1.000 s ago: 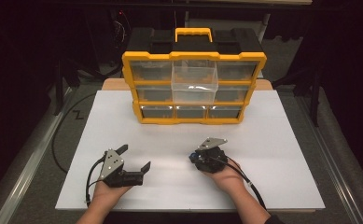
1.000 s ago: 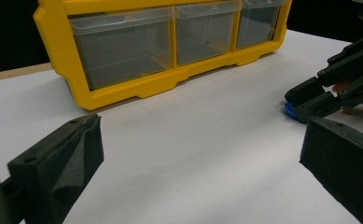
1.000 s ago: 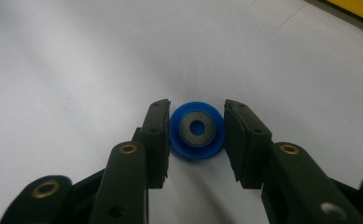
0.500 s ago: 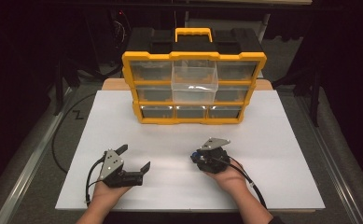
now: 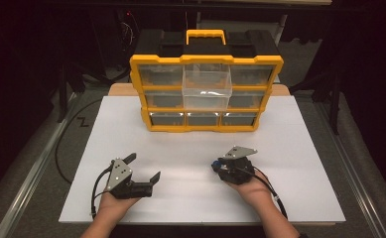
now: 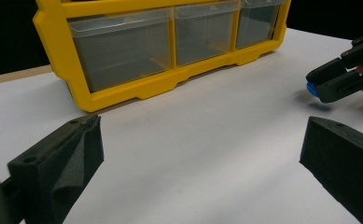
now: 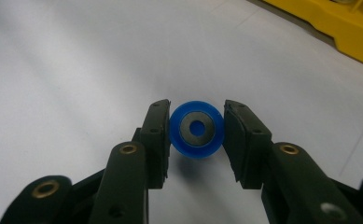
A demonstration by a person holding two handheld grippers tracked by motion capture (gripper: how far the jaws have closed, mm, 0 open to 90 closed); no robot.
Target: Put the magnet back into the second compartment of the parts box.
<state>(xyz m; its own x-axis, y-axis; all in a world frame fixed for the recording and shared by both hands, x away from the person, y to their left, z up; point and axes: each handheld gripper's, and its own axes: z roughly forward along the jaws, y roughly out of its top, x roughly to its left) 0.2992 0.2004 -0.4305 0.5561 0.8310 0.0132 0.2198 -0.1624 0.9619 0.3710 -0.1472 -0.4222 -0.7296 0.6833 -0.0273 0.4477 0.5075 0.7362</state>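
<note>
White bench below, a blue ring (light, stiff, probably slippery) is pinched across its rim by the right claw; the left claw is held wide open, empty.

My right claw pinches a small blue ring with a grey centre, face-on, yellow drawer cabinet at two o'clock
</note>
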